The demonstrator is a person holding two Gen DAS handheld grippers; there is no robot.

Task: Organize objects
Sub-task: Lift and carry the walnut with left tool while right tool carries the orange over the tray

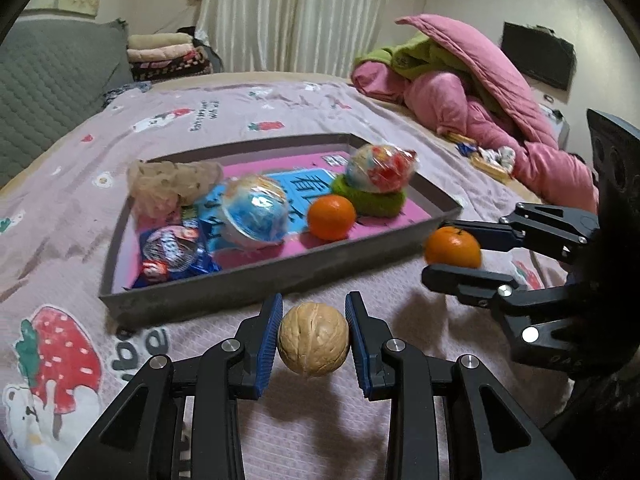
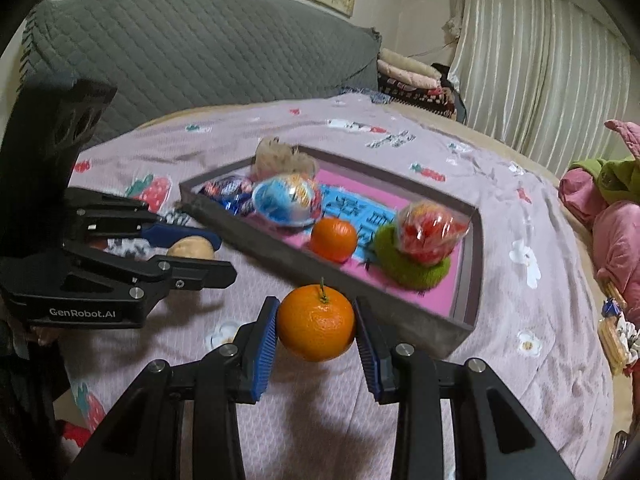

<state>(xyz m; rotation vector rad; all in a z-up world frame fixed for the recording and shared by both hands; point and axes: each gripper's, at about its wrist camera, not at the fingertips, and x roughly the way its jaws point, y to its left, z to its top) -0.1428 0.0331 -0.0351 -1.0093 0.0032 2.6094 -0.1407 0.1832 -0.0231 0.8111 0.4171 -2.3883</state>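
**Both grippers loaded, held in front of the tray**

Left gripper [image 1: 313, 338]: the jaws pinch a walnut [image 1: 313, 339]. The nut sits squarely between the two blue ribbed pads, one pad pressing on each side, near the tips of the fingers. It hangs clear of the bedspread [image 1: 240, 112], and a shadow lies on the cloth below it.

Right gripper [image 2: 316, 328]: the jaws pinch a held tangerine [image 2: 316, 323]. The fruit sits between the blue pads at the fingertips, stem upward, with a pad against each side. It is also off the cloth.

Both loads are on the near side of the grey tray [image 1: 208, 294], outside its wall. In the left wrist view the held tangerine is just beside the tray's near right corner.

Tray contents:
- a second tangerine [image 1: 331, 217], near the middle;
- a blue wrapped ball [image 1: 255, 216] just left of it;
- a red and yellow wrapped ball [image 1: 380, 168] resting on a green ring [image 1: 384, 204];
- a blue snack packet [image 1: 172, 254] at the near left;
- a beige mesh bundle [image 1: 168, 186] over the far left wall.
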